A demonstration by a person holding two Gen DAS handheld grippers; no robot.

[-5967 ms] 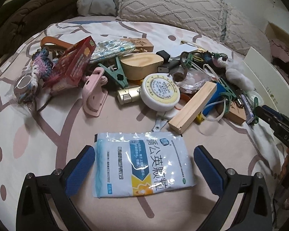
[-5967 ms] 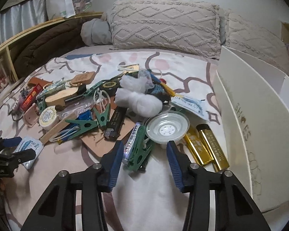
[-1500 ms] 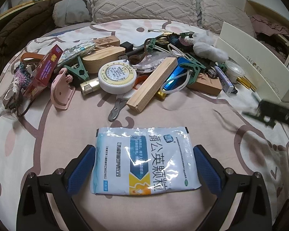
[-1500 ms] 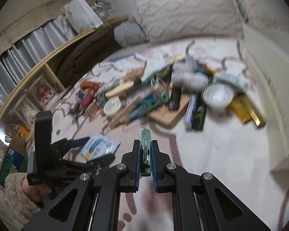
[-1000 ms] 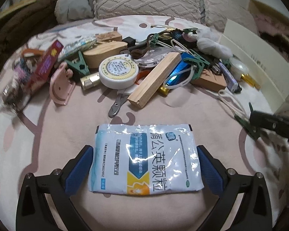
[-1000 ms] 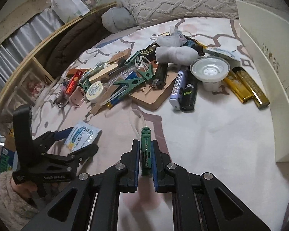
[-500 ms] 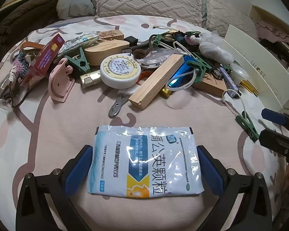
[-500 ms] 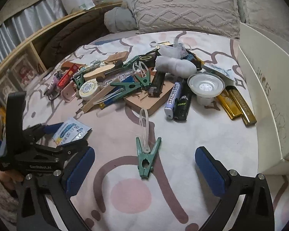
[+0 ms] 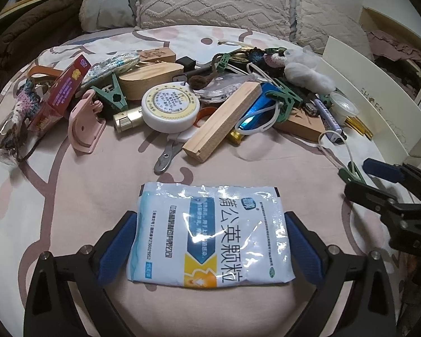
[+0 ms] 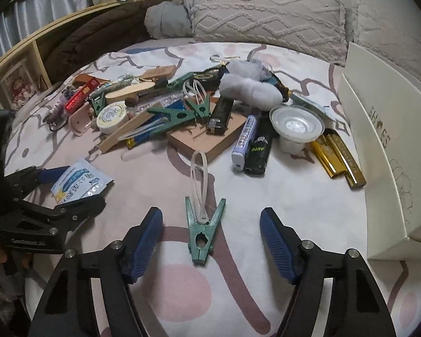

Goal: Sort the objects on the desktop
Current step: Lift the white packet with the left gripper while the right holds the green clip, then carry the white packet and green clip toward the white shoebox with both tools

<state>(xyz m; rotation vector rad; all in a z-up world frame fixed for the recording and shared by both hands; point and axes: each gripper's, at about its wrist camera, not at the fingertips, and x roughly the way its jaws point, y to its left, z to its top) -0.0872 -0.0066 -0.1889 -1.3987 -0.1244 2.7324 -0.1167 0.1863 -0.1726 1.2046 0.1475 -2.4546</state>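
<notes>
1. Right hand-held gripper, jaws closing, straddles a green clip lying free on the bed.
2. Left hand-held gripper, spread, flanks a sachet.
3. Risk: the clip's white loop may snag.

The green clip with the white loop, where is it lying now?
In the right wrist view the green clip lies on the bedsheet between the closing right hand-held gripper's fingers, untouched.
</notes>
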